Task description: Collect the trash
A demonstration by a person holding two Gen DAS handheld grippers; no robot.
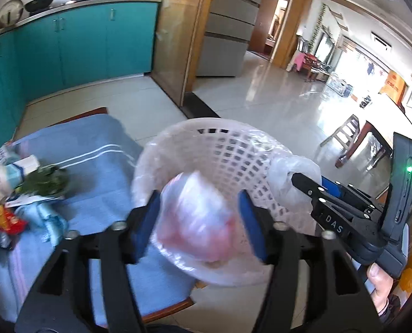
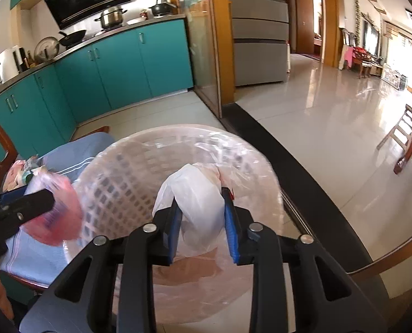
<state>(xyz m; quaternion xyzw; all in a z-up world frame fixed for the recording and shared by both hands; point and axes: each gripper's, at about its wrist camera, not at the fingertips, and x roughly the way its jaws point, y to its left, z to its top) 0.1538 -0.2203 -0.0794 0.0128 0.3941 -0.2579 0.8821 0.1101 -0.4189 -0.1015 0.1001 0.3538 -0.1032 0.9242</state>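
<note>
A pale lattice waste basket (image 1: 206, 123) (image 2: 178, 134), lined with clear plastic, sits just in front of both grippers. My left gripper (image 1: 199, 197) stands open over its near rim. A blurred pinkish clear bag (image 1: 195, 216) is loose between the blue pads, touching neither firmly. Seen from the right wrist, that pink bag (image 2: 59, 216) hangs at the left gripper's (image 2: 43, 199) tip, beside the basket's left wall. My right gripper (image 2: 201, 198) is shut on a white plastic bag (image 2: 195, 191) above the basket's inside; its tip (image 1: 300, 180) is buried in that white bag (image 1: 286, 172).
A blue striped cloth (image 1: 95, 152) covers a seat left of the basket, with leafy greens (image 1: 45, 181), a red packet (image 1: 3, 219) and cartons piled on its left side. Teal cabinets (image 2: 117, 63), a glass door frame (image 2: 214, 55) and wooden stools (image 2: 405, 144) stand around. A hand (image 1: 380, 285) holds the right gripper.
</note>
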